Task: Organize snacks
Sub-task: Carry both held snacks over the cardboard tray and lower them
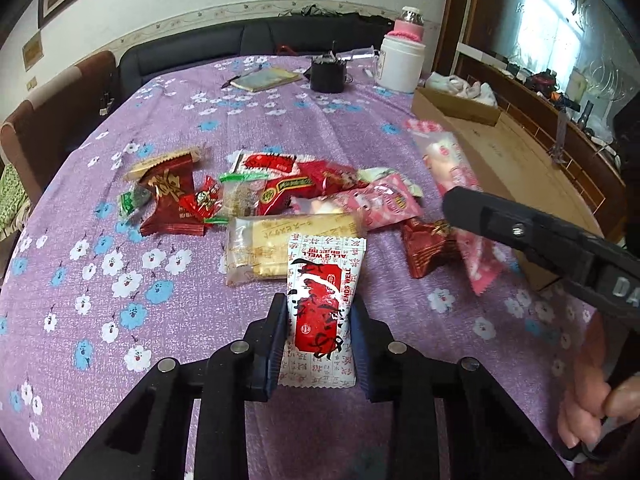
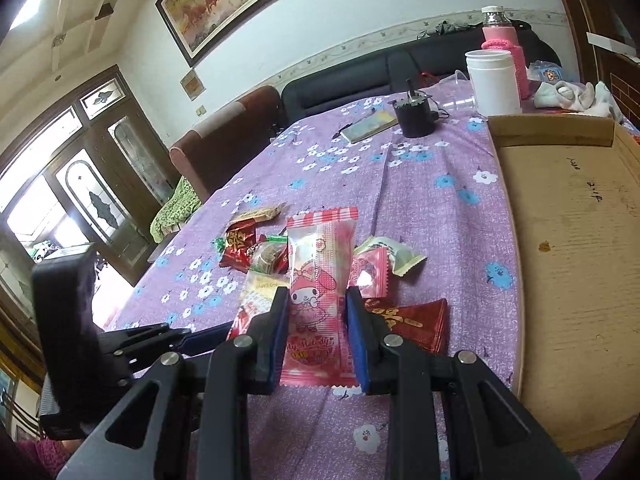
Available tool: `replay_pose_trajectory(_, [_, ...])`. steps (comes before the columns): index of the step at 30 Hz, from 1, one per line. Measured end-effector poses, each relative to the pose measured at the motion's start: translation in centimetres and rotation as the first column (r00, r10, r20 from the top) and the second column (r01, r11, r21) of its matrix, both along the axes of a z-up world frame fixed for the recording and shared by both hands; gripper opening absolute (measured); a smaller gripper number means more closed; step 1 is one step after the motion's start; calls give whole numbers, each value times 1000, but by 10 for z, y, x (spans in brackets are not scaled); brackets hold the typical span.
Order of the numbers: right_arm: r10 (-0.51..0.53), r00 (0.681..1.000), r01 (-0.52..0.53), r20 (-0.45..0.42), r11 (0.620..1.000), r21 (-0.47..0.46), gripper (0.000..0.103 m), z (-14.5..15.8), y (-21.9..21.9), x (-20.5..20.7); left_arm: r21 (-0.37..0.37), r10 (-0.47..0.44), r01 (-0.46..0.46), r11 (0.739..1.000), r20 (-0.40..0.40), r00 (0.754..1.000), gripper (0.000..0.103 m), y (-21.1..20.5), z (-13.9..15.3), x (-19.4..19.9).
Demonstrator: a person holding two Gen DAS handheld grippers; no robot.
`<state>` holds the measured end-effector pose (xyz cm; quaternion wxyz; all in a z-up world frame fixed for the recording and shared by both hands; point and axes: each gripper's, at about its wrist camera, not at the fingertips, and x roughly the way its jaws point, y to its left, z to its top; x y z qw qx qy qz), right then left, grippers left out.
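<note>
My left gripper (image 1: 318, 308) is shut on a white-and-red snack packet (image 1: 324, 272), whose far end rests on a clear biscuit packet (image 1: 260, 248). Behind them a pile of several red, green and pink snacks (image 1: 280, 188) lies on the purple floral tablecloth (image 1: 120, 240). My right gripper (image 2: 316, 300) is shut on a pink My Melody packet (image 2: 320, 248) and holds it upright above the table. In the left wrist view that pink packet (image 1: 448, 160) hangs from the right gripper (image 1: 452, 204), beside the pile and near the cardboard box (image 1: 500, 152).
The shallow cardboard box (image 2: 568, 240) fills the table's right side. At the far end stand a white jar (image 2: 494, 80), a pink-sleeved bottle (image 2: 504, 40), a black cup (image 2: 414, 120) and a notebook (image 2: 370, 126). A hand (image 1: 588, 400) grips the right tool. A sofa and chairs ring the table.
</note>
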<state>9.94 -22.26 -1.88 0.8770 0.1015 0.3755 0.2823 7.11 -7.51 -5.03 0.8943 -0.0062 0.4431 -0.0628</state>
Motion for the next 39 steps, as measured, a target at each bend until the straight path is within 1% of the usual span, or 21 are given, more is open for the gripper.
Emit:
replay_pose_trajectory(8, [-35, 999, 35, -3, 999, -5, 26, 1, -8, 4, -3, -5, 5, 1000, 31, 999, 31, -9, 14, -4])
replay_pose_trajectory(14, [-82, 996, 83, -25, 996, 22, 26, 5, -21, 8, 0, -22, 22, 1000, 44, 999, 31, -21, 24, -1])
replay_pose_trajectory(16, [-98, 994, 100, -40, 994, 40, 26, 9, -27, 8, 4, -34, 34, 999, 56, 998, 31, -28, 30, -2])
replay_pose_trajectory(23, [-144, 989, 147, -44, 986, 80, 26, 32, -49, 5, 22, -89, 87, 996, 99, 991, 31, -55, 51, 4])
replay_pose_trajectory(27, [-195, 980, 196, -24, 979, 60, 26, 47, -75, 12, 4, -120, 120, 993, 108, 987, 31, -73, 63, 14])
replay_pose_trajectory(30, [-258, 966, 258, -4, 966, 30, 27, 53, -104, 22, -10, -143, 145, 989, 108, 984, 31, -94, 68, 27])
replay_pose_trajectory(33, [-351, 936, 351, 1, 936, 15, 27, 42, -137, 27, -28, -175, 178, 984, 97, 980, 31, -120, 66, 42])
replay_pose_trajectory(35, [-391, 920, 391, -28, 920, 12, 27, 30, -153, 31, -35, -194, 197, 980, 88, 977, 31, -143, 61, 54])
replay_pose_trajectory(37, [-410, 909, 411, -79, 911, 0, 27, 17, -166, 36, -52, -216, 219, 974, 70, 974, 31, -161, 53, 63])
replay_pose_trajectory(39, [-431, 897, 431, -96, 902, -28, 26, 11, -173, 41, -58, -230, 233, 971, 49, 972, 31, -180, 44, 72])
